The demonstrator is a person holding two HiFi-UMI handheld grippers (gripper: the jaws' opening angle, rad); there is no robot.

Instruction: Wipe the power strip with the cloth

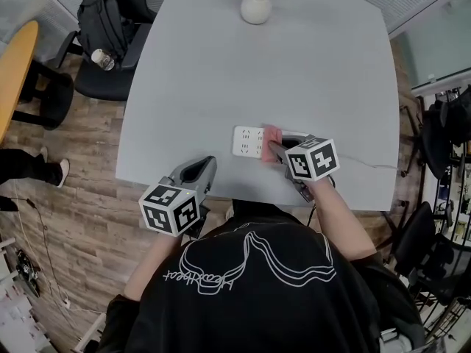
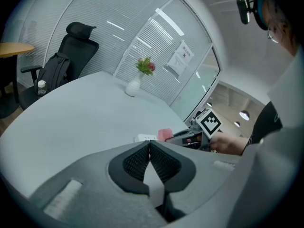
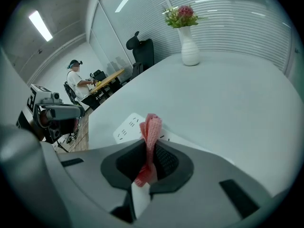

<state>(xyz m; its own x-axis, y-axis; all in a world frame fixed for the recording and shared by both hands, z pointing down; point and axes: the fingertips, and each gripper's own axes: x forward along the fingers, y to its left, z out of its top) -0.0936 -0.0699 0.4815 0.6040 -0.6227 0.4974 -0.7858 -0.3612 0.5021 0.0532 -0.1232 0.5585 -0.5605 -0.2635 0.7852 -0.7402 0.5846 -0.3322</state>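
A white power strip point(image 1: 249, 141) lies flat on the grey table point(image 1: 294, 72), near its front edge. My right gripper point(image 1: 275, 150) is shut on a folded pink cloth point(image 1: 272, 134), which rests on the strip's right part. In the right gripper view the cloth point(image 3: 151, 129) stands pinched between the jaws, with the strip point(image 3: 127, 127) just beyond it. My left gripper point(image 1: 207, 165) hovers at the table's front edge, left of the strip, jaws shut on nothing. From the left gripper view point(image 2: 149, 144) the strip point(image 2: 144, 137) and cloth point(image 2: 165, 134) lie ahead.
A white vase with flowers point(image 1: 256, 4) stands at the table's far edge. The strip's thin cable point(image 1: 372, 165) runs off to the right. A black office chair with a backpack point(image 1: 105, 26) and a bottle point(image 1: 102, 59) sits at the left. A person point(image 3: 76, 78) sits far off.
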